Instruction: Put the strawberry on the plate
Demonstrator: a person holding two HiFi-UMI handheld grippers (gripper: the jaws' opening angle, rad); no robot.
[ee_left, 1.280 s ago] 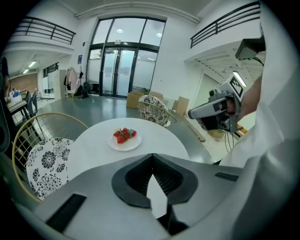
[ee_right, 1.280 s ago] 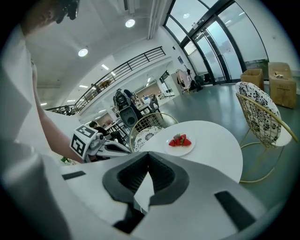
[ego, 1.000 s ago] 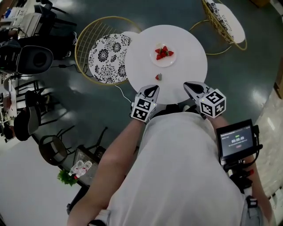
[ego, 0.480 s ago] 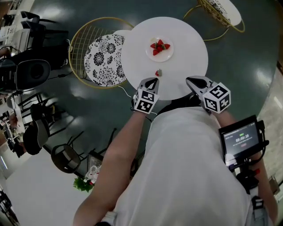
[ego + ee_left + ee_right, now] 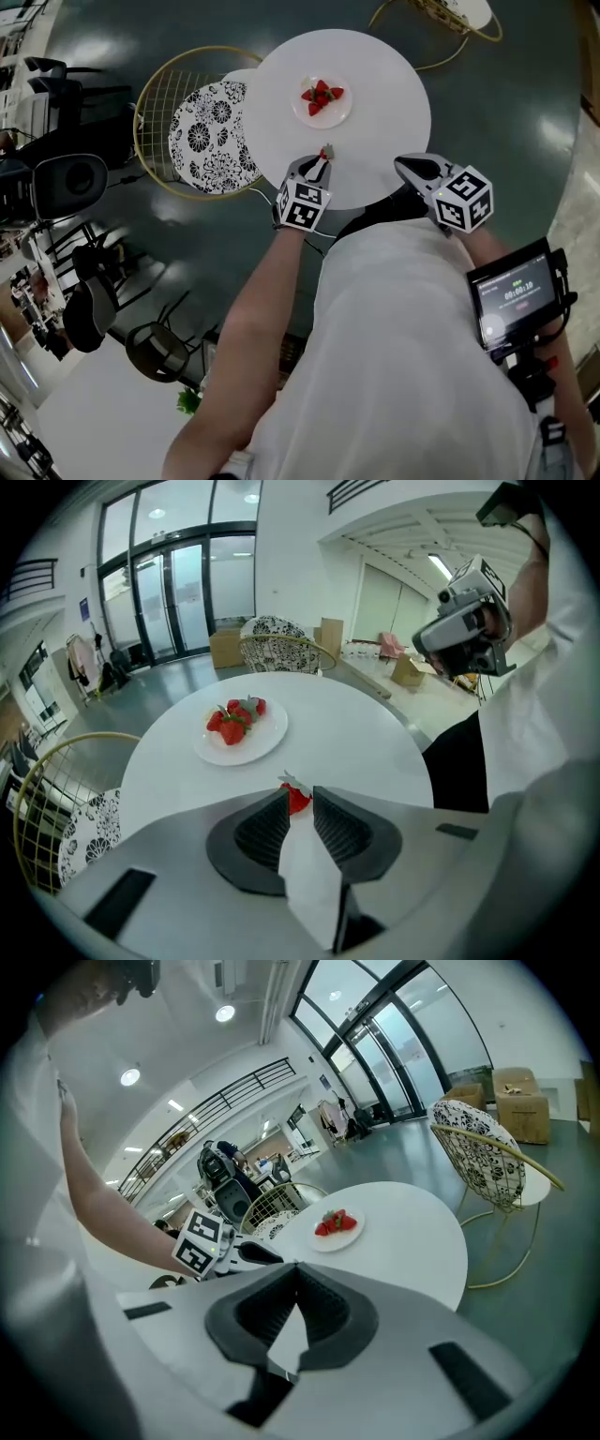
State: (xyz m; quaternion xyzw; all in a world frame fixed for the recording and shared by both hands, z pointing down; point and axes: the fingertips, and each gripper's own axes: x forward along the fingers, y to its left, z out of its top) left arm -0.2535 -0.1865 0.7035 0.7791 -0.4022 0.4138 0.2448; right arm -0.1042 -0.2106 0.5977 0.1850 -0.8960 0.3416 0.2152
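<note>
Head view looked steeply down on a round white table in the upper middle of the frame. A white plate sat near the table's centre with a small cluster of strawberries on it. The loose strawberry lay on the bare tabletop below the plate, apart from it and toward the table's lower edge.

The left gripper reached in from the lower left, its tips right at the fruit. In the left gripper view the jaws stood a little apart — they had just been opening. The loose strawberry showed red between the two tips at the far end of the gap, resting on the table. The pads did not look pressed on it, though whether they brushed it could not be made out.

The right gripper hung over the table's lower right edge, well apart from both fruit and plate. Its own view showed the jaw tips closed on each other. A chair with a black-and-white flowered cushion stood at the table's left edge.
</note>
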